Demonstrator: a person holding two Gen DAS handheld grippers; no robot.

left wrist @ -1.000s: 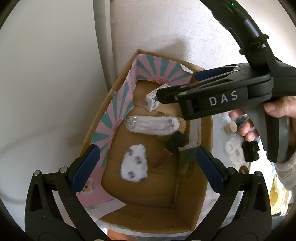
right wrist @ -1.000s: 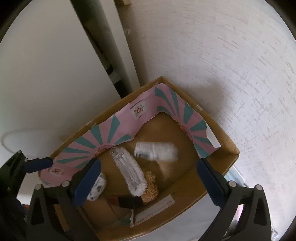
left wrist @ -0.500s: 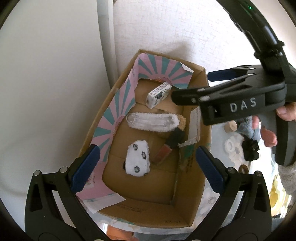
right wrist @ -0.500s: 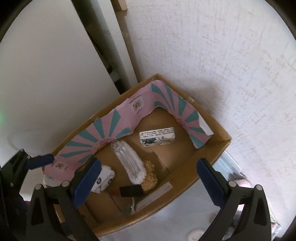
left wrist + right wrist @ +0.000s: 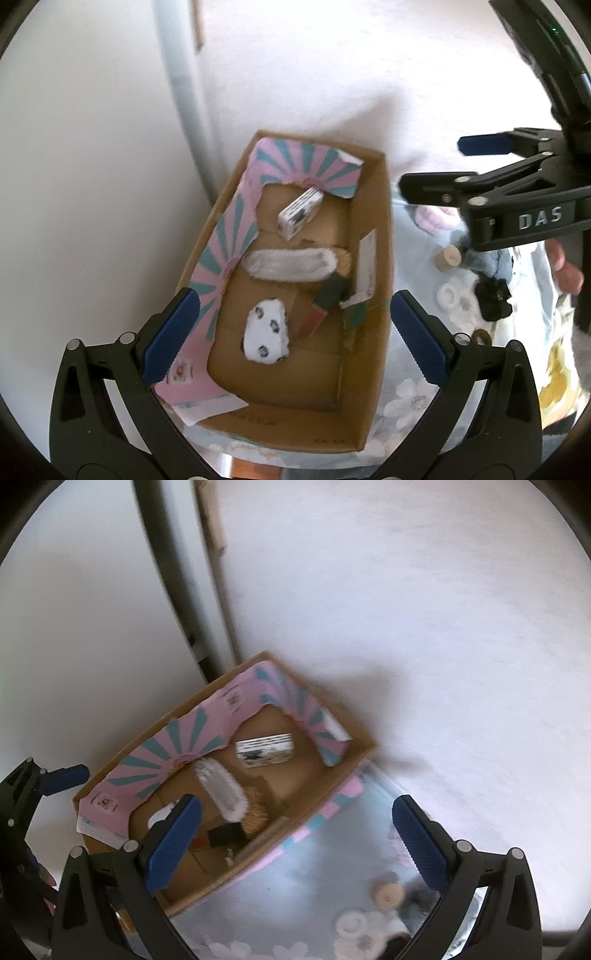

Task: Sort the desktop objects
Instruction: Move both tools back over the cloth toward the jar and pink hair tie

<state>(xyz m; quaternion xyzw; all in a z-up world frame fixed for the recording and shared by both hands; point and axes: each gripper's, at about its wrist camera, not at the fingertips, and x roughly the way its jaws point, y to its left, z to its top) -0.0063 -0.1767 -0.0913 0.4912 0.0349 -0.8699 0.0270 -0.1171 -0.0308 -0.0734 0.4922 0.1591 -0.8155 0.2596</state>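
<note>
Inside the cardboard box (image 5: 373,229) I see the small printed carton (image 5: 299,218) lying flat near the far end, beside the pink-and-teal striped liner (image 5: 236,225). Nearer me lie a clear white brush-like item (image 5: 288,264), a spotted white pouch (image 5: 266,332) and a dark tube (image 5: 325,304). My left gripper (image 5: 291,332) hangs over the box with its blue fingers spread wide and nothing between them. My right gripper (image 5: 297,836) is likewise apart and empty, above the box's side, with a wooden spool (image 5: 386,890) on the floral cloth (image 5: 295,904).
</note>
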